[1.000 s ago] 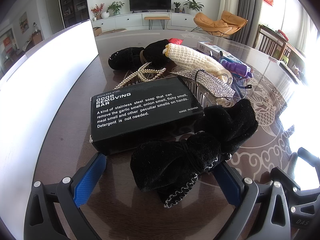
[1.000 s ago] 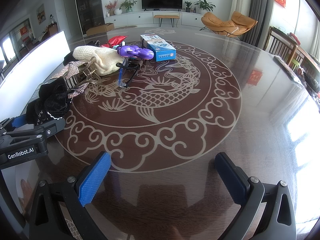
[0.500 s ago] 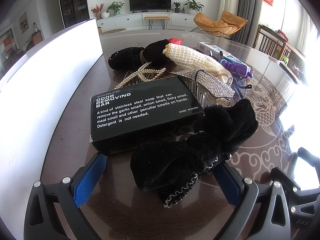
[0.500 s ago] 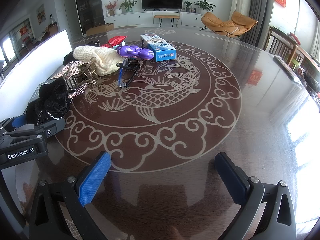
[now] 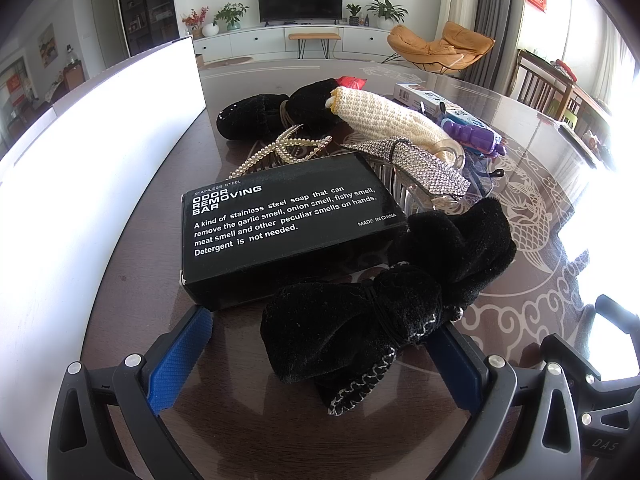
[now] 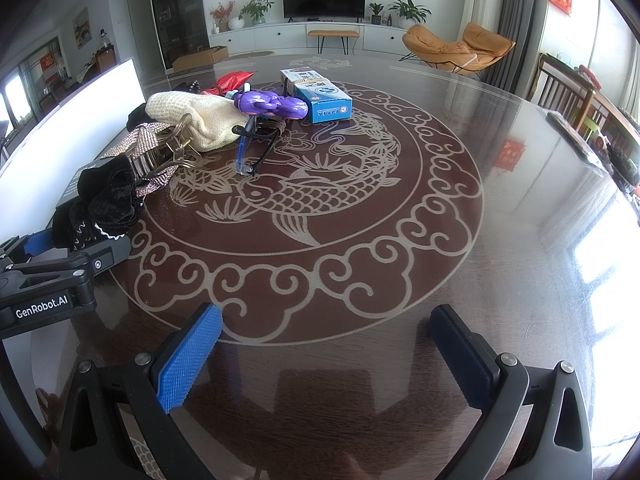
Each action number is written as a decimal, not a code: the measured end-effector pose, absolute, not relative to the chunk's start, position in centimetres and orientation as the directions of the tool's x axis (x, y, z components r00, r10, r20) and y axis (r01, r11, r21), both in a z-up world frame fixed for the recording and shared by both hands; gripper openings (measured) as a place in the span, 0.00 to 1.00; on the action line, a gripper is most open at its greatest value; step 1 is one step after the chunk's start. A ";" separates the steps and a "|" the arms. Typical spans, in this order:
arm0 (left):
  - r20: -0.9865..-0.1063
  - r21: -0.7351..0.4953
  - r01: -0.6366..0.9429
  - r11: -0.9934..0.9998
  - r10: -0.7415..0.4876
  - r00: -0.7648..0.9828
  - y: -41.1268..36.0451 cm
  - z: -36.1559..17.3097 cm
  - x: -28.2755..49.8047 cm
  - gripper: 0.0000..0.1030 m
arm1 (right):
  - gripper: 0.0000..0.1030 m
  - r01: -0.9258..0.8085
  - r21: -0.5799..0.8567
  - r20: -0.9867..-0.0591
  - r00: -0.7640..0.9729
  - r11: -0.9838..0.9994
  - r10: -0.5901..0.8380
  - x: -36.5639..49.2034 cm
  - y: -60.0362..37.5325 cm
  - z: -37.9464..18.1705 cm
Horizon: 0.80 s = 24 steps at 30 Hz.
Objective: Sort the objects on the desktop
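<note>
Two blue-padded fingers of the left gripper [image 5: 320, 354] stand wide apart in the left wrist view, with a black velvet bow [image 5: 384, 300] lying on the table [image 5: 120, 312] between them — neither pad presses it, so nothing is gripped. Just behind the bow, touching it, sits a black box [image 5: 284, 224] printed "ODOR REMOVING BAR". Beyond the box lie a pearl hair clip [image 5: 284, 148], a rhinestone clip [image 5: 416, 164], a cream knitted pouch [image 5: 392, 120], a second black bow [image 5: 276, 114] and a purple toy [image 5: 472, 136]. A white panel [image 5: 88, 168] runs along the left side. In the right wrist view the right gripper [image 6: 326, 356] hangs equally wide open over bare tabletop at the rim of the carved fish medallion [image 6: 312, 196] and holds nothing. The pile sits far left of it — pouch, purple toy, a blue carton [image 6: 326, 102] and a pair of glasses [image 6: 256, 144] — while the left gripper's body shows at the left edge beside the black bow.
</note>
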State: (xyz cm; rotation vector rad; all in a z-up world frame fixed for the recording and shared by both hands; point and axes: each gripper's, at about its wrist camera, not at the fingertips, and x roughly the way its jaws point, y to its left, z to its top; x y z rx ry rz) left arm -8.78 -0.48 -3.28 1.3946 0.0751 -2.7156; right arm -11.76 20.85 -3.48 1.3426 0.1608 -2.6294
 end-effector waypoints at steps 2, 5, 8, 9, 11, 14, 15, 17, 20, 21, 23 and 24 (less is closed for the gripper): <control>-0.813 -0.004 0.100 -0.995 -0.056 -0.580 -0.5 -3.3 -8.8 1.00 | 1.00 0.213 -0.012 -0.811 -0.574 -0.977 -0.115 -11.8 20.8 -3.5; -0.813 -0.004 0.100 -0.995 -0.056 -0.580 -0.5 -3.3 -8.8 1.00 | 1.00 0.212 -0.012 -0.811 -0.574 -0.977 -0.114 -11.8 20.8 -3.5; -0.813 -0.003 0.100 -0.995 -0.056 -0.580 -0.5 -3.3 -8.8 1.00 | 1.00 0.212 -0.012 -0.811 -0.574 -0.977 -0.114 -11.8 20.8 -3.5; -0.813 -0.004 0.100 -0.995 -0.056 -0.580 -0.5 -3.3 -8.8 1.00 | 1.00 0.212 -0.012 -0.811 -0.574 -0.977 -0.114 -11.8 20.9 -3.5; -0.813 -0.001 0.102 -0.995 -0.059 -0.579 -0.5 -3.2 -8.6 1.00 | 1.00 0.212 -0.012 -0.811 -0.574 -0.977 -0.114 -11.7 20.8 -3.5; -0.813 0.000 0.106 -0.994 -0.062 -0.578 -0.5 -3.2 -8.5 1.00 | 1.00 0.213 -0.012 -0.811 -0.574 -0.977 -0.115 -11.8 20.9 -3.5; -0.813 0.000 0.106 -0.994 -0.062 -0.578 -0.5 -3.1 -8.5 1.00 | 1.00 0.212 -0.013 -0.811 -0.574 -0.977 -0.114 -11.7 20.8 -3.5; -0.813 0.000 0.099 -0.995 -0.058 -0.579 -0.5 -3.1 -8.4 1.00 | 1.00 0.212 -0.012 -0.811 -0.574 -0.977 -0.114 -11.8 20.9 -3.5; -0.824 0.000 0.068 -0.998 -0.039 -0.566 -0.4 -3.1 -8.0 1.00 | 1.00 0.212 -0.012 -0.811 -0.574 -0.977 -0.114 -11.8 20.9 -3.5; -0.827 -0.001 0.061 -0.998 -0.034 -0.561 -0.6 -3.1 -7.7 1.00 | 1.00 0.212 -0.012 -0.811 -0.574 -0.977 -0.115 -11.8 20.9 -3.5; -0.825 -0.006 0.070 -0.998 -0.035 -0.564 -1.3 -3.1 -6.6 1.00 | 1.00 0.212 -0.012 -0.811 -0.574 -0.977 -0.114 -11.8 20.9 -3.5; -0.821 -0.024 0.071 -0.997 -0.021 -0.571 -1.8 -3.0 -6.1 1.00 | 1.00 0.212 -0.012 -0.811 -0.574 -0.977 -0.114 -11.8 20.8 -3.5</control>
